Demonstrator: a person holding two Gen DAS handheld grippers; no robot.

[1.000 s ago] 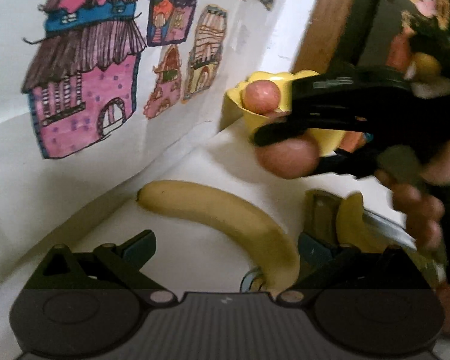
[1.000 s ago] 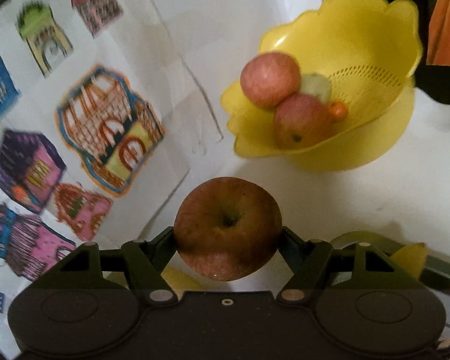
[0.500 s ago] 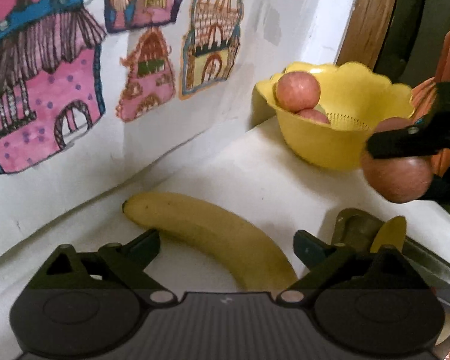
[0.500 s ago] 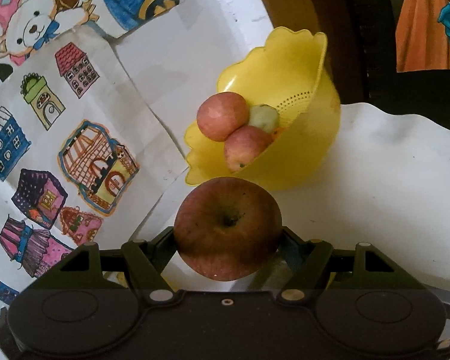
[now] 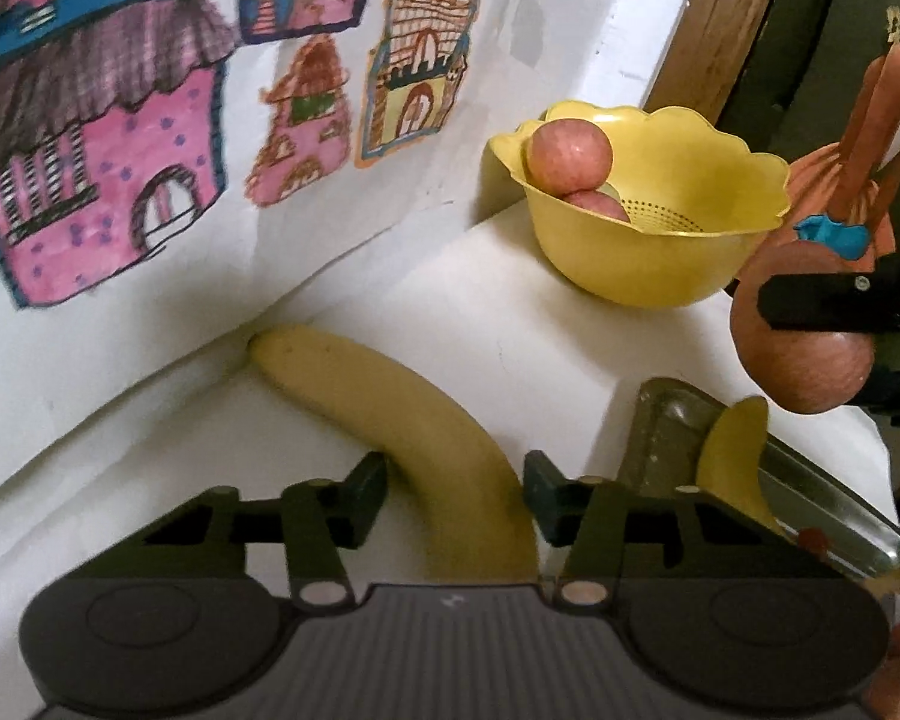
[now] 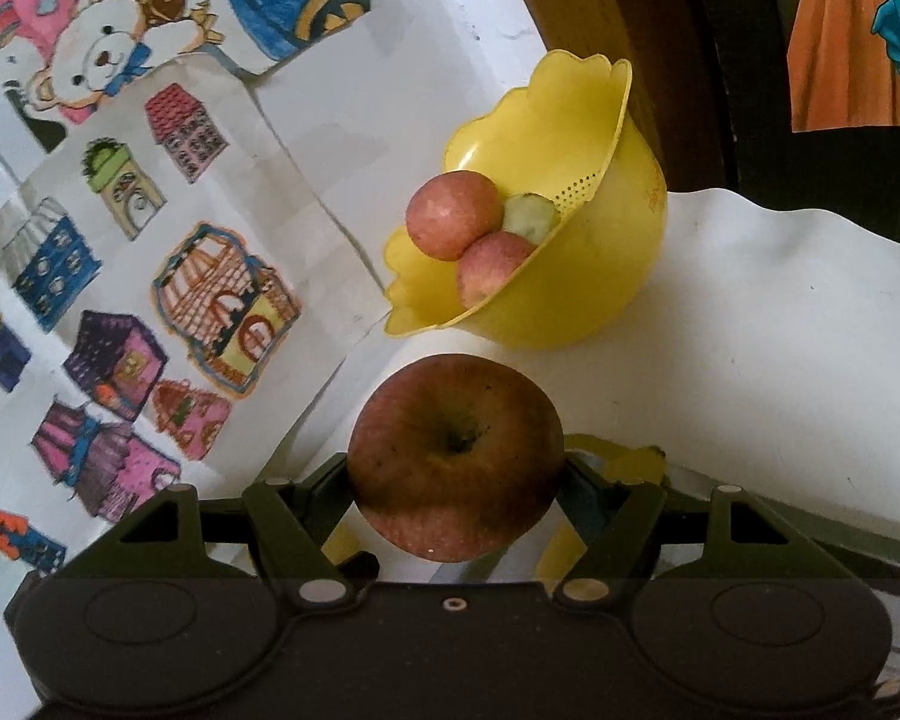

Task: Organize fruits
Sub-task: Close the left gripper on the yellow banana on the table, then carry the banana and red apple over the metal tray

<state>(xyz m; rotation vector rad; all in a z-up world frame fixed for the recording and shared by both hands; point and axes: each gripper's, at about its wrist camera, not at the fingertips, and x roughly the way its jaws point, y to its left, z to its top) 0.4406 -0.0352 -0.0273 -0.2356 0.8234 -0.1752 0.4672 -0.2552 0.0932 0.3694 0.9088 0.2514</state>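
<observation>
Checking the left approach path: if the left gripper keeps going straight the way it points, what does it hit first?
The banana: it already lies between the open left gripper fingers and runs ahead toward the wall. Depth is unclear.

Both wrist views toward bowl (image 5: pixel 660 264)

Red apple (image 6: pixel 456 456) aloft — banana (image 5: pixel 390 420) flat

No legible text, labels, brands or numbers in either view; wall drawings (image 6: pixel 222 300) beside the yellow bowl (image 6: pixel 600 276) are pictures only. A faint mark on the bowl's wall is too blurred to read.
</observation>
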